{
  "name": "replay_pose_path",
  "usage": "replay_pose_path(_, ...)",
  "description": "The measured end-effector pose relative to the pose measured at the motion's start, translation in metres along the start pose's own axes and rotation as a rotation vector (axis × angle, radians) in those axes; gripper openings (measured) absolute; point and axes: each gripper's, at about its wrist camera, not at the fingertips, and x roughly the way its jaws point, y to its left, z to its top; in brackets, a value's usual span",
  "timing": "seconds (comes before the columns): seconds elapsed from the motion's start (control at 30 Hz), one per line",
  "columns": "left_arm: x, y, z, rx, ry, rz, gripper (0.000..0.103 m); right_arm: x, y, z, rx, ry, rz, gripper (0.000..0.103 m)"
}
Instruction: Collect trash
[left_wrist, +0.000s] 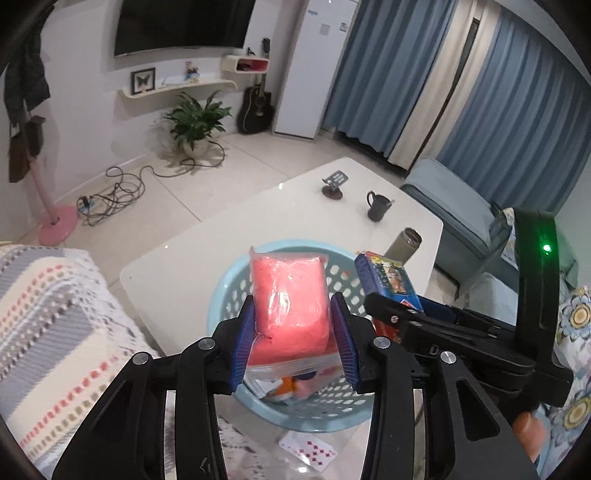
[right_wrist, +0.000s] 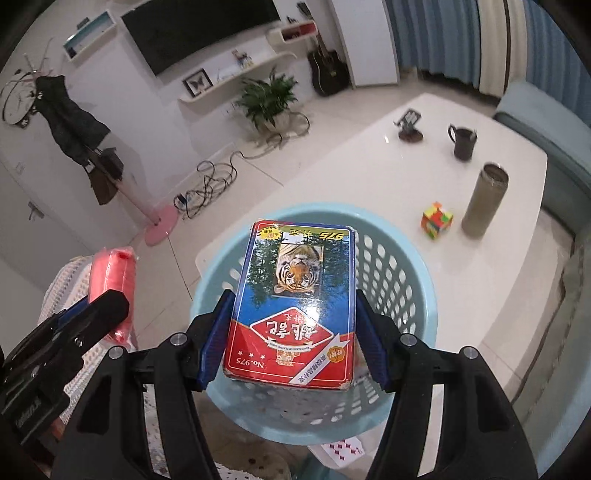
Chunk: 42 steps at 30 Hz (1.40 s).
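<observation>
Blue-padded fingers of the left gripper are clamped on both sides of a pink plastic-wrapped packet, which stands upright between them, right over the light-blue perforated basket. Down inside the basket, below the packet, some colourful wrappers lie on the bottom, though what they are is hard to tell.

Over on the other side, the right gripper has its own blue pads pressed against the long edges of a playing-card box, red and blue with a tiger picture on its face. The box is held flat, printed side up, above the same basket's opening, and it is seen in the left wrist view just to the right of the pink packet.

The basket sits on the near end of a white table. A loose playing card with red pips lies on the surface just beside the basket's near edge. Farther along the table stand a colourful puzzle cube, a tall olive flask, a dark mug and a small phone stand, all well apart from the basket.
</observation>
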Motion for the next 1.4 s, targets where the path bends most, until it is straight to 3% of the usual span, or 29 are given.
replay_pose_path(0.07, 0.003, -0.001, -0.002, -0.009, 0.004, -0.006, 0.053, 0.004, -0.005, -0.001, 0.015, 0.014, -0.007, 0.061)
replay_pose_path(0.3, -0.005, -0.003, -0.009, -0.017, -0.006, -0.013, 0.067, 0.002, -0.015, -0.001, 0.048, 0.020, -0.007, 0.061)
replay_pose_path(0.6, -0.044, 0.003, -0.018, -0.053, -0.062, -0.021, 0.080, -0.018, 0.006, -0.009, 0.013, 0.041, 0.021, 0.061)
replay_pose_path(0.8, -0.090, 0.011, -0.031, -0.063, -0.135, 0.009, 0.081, -0.042, 0.037, -0.024, -0.075, 0.034, 0.028, 0.061)
replay_pose_path(0.93, -0.119, 0.016, -0.040, -0.067, -0.189, 0.050, 0.084, -0.069, 0.063, -0.037, -0.146, -0.039, 0.007, 0.066)
replay_pose_path(1.13, -0.163, 0.028, -0.060, -0.060, -0.278, 0.170, 0.089, -0.107, 0.098, -0.061, -0.244, -0.198, -0.018, 0.067)
replay_pose_path(1.4, -0.208, 0.055, -0.094, -0.088, -0.335, 0.260, 0.093, -0.144, 0.116, -0.095, -0.266, -0.379, -0.030, 0.073)
